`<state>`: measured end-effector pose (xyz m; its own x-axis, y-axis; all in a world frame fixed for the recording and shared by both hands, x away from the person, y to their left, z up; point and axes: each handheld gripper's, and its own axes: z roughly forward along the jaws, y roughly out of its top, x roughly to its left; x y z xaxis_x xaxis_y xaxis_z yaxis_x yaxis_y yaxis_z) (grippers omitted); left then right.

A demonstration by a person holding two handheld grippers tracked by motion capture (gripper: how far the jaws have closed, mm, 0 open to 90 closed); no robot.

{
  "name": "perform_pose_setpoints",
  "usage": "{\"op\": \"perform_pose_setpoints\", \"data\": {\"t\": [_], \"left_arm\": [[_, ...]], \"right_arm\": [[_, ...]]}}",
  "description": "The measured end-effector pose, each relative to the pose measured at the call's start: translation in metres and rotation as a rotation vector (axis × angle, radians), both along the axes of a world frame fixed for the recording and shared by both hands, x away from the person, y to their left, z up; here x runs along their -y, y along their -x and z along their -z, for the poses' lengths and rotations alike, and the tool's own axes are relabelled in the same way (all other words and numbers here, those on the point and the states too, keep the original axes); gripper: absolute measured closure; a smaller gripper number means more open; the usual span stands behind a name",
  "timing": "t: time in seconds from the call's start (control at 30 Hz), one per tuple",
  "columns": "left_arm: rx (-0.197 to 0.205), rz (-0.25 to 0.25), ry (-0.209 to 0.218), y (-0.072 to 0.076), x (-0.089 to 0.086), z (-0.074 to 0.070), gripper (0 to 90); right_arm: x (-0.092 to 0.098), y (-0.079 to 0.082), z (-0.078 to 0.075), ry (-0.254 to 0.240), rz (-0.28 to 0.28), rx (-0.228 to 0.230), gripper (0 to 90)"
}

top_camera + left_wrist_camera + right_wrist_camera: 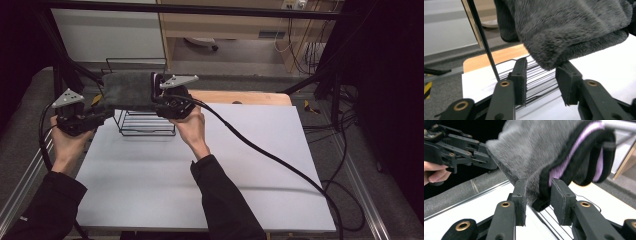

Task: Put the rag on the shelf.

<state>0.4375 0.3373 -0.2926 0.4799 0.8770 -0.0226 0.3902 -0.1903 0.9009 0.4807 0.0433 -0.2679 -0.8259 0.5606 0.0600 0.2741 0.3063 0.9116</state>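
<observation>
A grey plush towel with a black and purple edge hangs folded over the top of a black wire rack at the table's back left. My right gripper is at the towel's right end. In the right gripper view its pads press the towel's dark edge from both sides, so my right gripper is shut on it. My left gripper is at the towel's left end. There my left gripper stands open, with the towel's lower corner hanging between the jaw tips.
The white table top stretches out to the front and right of the rack. A thick black cable trails from my right gripper across it. Black frame posts and a wooden strip lie behind. The rack's wires lie just under my left jaws.
</observation>
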Motion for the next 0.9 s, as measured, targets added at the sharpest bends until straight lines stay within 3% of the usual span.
{"op": "perform_pose_setpoints", "data": {"t": [0.23,0.37,0.47,0.57,0.77,0.9], "left_arm": [[-0.052,-0.026,0.013,-0.007,-0.001,0.017,45.9],[-0.080,-0.021,0.025,-0.004,-0.001,0.024,33.6],[-0.088,-0.010,0.011,0.001,-0.001,0.029,26.8],[-0.095,0.020,0.004,0.006,0.003,0.033,21.3],[-0.097,0.069,-0.018,0.021,0.015,0.042,10.7],[-0.118,0.091,-0.011,0.028,0.022,0.049,8.7]], "right_arm": [[0.003,-0.009,0.019,-0.029,-0.010,-0.003,58.3],[0.011,-0.003,0.019,-0.044,-0.031,0.004,45.8],[0.020,0.004,0.015,-0.041,-0.037,0.001,35.2],[0.033,0.011,0.011,-0.057,-0.040,-0.021,26.5],[0.069,0.022,0.012,-0.028,-0.017,-0.044,9.6],[0.099,0.029,0.017,-0.027,-0.002,-0.075,5.4]]}}
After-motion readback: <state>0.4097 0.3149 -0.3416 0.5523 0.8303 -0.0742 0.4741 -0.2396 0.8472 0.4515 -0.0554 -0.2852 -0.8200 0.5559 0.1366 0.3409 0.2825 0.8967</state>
